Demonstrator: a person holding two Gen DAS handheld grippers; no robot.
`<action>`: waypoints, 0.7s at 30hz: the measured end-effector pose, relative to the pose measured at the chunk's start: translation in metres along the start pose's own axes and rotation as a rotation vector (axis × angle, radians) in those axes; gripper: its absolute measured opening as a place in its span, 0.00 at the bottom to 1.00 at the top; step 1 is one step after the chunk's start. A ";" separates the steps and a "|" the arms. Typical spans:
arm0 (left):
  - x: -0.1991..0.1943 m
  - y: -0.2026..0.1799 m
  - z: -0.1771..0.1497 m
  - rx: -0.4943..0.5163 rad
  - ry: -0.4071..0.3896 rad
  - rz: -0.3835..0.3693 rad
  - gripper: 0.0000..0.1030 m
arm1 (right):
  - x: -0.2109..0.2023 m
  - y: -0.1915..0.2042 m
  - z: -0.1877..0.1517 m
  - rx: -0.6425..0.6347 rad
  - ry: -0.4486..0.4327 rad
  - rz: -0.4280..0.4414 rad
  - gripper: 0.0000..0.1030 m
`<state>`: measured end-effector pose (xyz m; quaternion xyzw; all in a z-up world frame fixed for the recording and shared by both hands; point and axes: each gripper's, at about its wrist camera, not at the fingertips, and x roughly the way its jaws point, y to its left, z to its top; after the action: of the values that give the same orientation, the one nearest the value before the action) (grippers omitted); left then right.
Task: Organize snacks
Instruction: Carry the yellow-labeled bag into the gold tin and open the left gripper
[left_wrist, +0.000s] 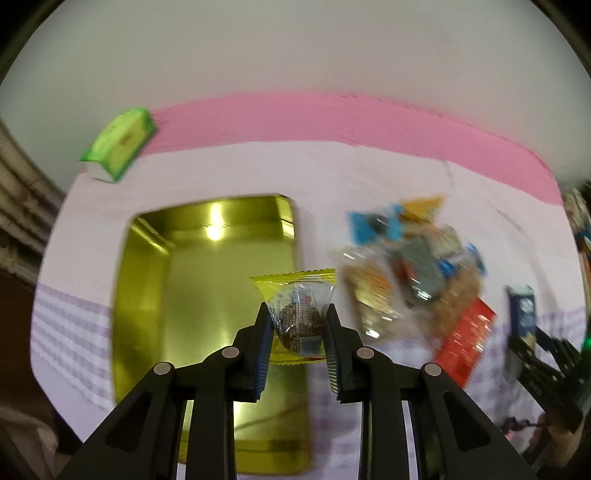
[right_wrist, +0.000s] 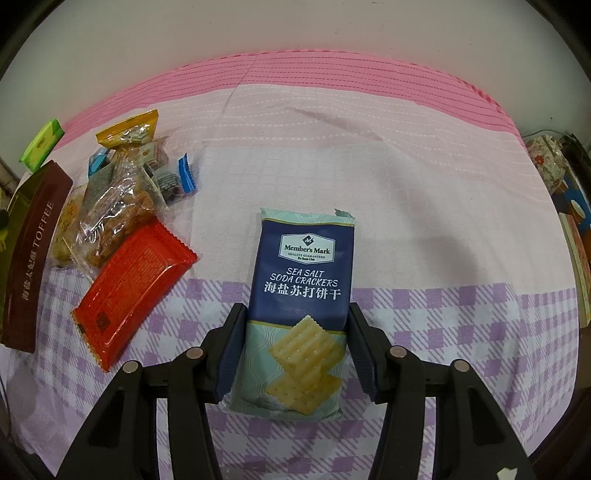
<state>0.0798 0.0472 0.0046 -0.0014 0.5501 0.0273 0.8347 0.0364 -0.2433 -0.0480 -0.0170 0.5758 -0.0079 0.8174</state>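
Observation:
My left gripper (left_wrist: 297, 314) is shut on a yellow-edged clear snack packet (left_wrist: 298, 310) and holds it above the right edge of an open gold tin (left_wrist: 147, 295). My right gripper (right_wrist: 295, 317) is shut on a blue Member's Mark soda cracker pack (right_wrist: 301, 295) just over the cloth. A pile of mixed snacks (right_wrist: 122, 199) lies to the left of it, with a red packet (right_wrist: 133, 284) in front. The pile also shows in the left wrist view (left_wrist: 413, 273), right of the tin. The right gripper with the cracker pack (left_wrist: 521, 310) shows at the far right there.
A green box (left_wrist: 118, 144) stands at the back left of the pink and purple checked cloth (right_wrist: 443, 221). The tin's brown toffee side (right_wrist: 33, 251) runs along the left edge in the right wrist view. Patterned objects (right_wrist: 546, 162) sit off the cloth at the right.

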 end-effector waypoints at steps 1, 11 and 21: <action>-0.001 0.010 0.002 -0.006 -0.005 0.016 0.26 | 0.000 0.000 0.000 0.002 -0.001 -0.002 0.50; 0.035 0.081 0.022 -0.065 0.011 0.120 0.26 | 0.000 0.000 -0.001 0.014 -0.009 -0.008 0.50; 0.070 0.100 0.013 -0.056 0.068 0.146 0.26 | 0.000 0.001 -0.001 0.017 -0.011 -0.013 0.50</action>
<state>0.1149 0.1502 -0.0517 0.0142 0.5759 0.1032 0.8108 0.0355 -0.2427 -0.0486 -0.0141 0.5710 -0.0181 0.8206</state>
